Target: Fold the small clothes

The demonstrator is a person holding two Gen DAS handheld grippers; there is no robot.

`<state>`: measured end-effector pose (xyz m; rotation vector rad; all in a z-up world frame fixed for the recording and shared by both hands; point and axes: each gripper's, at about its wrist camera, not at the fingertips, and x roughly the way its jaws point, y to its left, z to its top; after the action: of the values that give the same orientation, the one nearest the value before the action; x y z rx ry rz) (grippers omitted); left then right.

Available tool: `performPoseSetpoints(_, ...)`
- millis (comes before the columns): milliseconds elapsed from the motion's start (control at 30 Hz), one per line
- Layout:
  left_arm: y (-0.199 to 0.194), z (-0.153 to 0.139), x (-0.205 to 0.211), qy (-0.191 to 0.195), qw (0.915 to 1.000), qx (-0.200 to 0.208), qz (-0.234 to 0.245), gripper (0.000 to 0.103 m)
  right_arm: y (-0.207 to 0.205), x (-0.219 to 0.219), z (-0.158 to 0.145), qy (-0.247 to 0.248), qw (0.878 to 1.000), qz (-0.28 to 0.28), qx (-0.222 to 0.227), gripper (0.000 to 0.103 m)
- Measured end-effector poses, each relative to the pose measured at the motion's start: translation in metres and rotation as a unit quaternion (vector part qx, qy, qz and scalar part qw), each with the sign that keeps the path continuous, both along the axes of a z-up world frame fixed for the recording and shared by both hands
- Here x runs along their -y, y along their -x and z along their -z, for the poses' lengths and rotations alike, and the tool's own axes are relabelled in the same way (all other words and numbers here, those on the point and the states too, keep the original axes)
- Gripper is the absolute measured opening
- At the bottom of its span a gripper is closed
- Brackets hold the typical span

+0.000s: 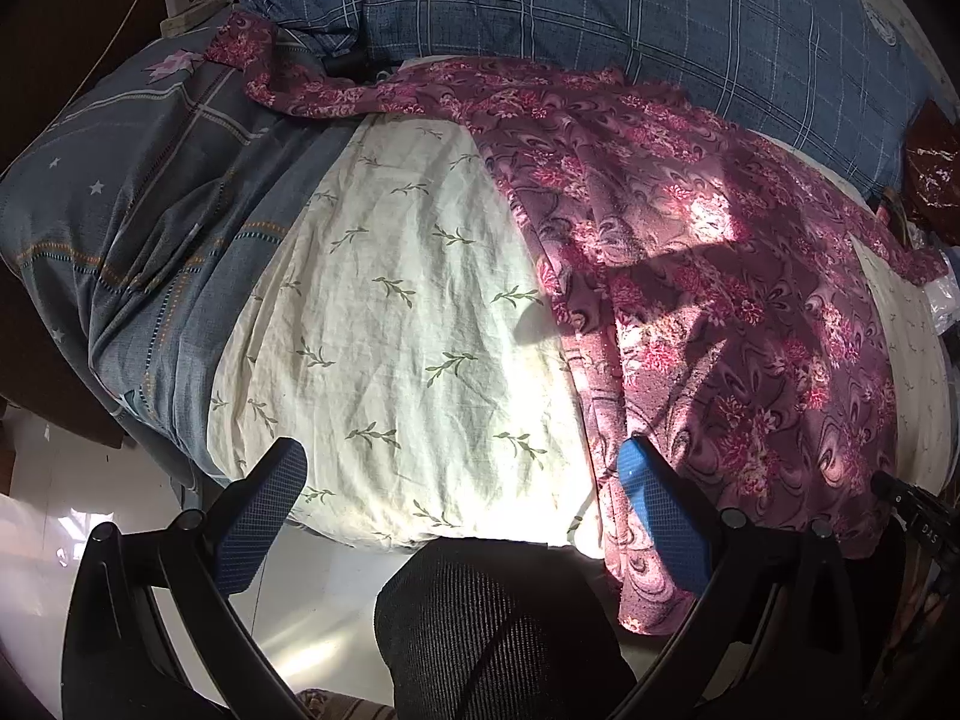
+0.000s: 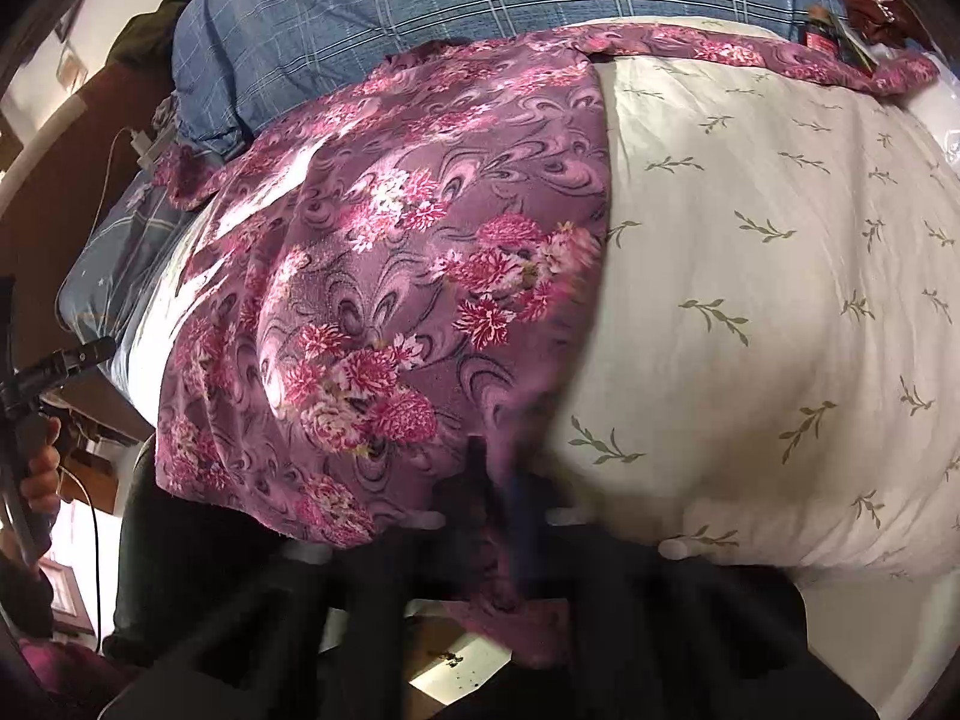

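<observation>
Your purple fabric garment (image 1: 708, 276) carries pink and magenta flower clusters among darker swirls. Beneath it, your cream cotton bedsheet (image 1: 396, 324) shows sparse olive-green leaf sprigs. Your blue quilted blanket (image 1: 600, 6) behind has pale windowpane checks. Grey-blue pillow (image 1: 138, 222) at your left bears white stars, dotted orange stripes. Your gripper pads (image 1: 258, 516) are blue, arms black.

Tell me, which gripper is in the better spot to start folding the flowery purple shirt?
The right gripper. Its jaws are shut on the near hem of the purple shirt, ready to lift. The left gripper is open over the cream sheet, gripping nothing.
</observation>
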<state>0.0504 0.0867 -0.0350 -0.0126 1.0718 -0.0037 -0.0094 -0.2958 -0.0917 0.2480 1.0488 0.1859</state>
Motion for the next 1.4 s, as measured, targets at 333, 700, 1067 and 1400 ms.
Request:
performPoseSetpoints(333, -0.011, 0.008, 0.005, 0.019, 0.9993, -0.031, -0.010, 0.103, 0.006, 0.084, -0.028, -0.010, 0.993, 0.096, 0.072, 0.004)
performPoseSetpoints(700, -0.020, 0.055, 0.029, 0.104, 0.9829, -0.150, -0.026, 0.103, 0.002, 0.091, -0.004, -0.064, 0.992, 0.101, 0.048, 0.006)
performPoseSetpoints(1067, -0.011, 0.067, 0.020, 0.150, 0.9709, -0.174, -0.067, 0.049, 0.000, 0.092, 0.000, -0.082, 0.990, 0.106, 0.048, 0.006)
performPoseSetpoints(1400, 0.013, 0.069, 0.042, 0.191, 0.9644, -0.180, -0.030, 0.046, -0.001, 0.092, -0.001, -0.083, 0.989, 0.112, 0.040, 0.007)
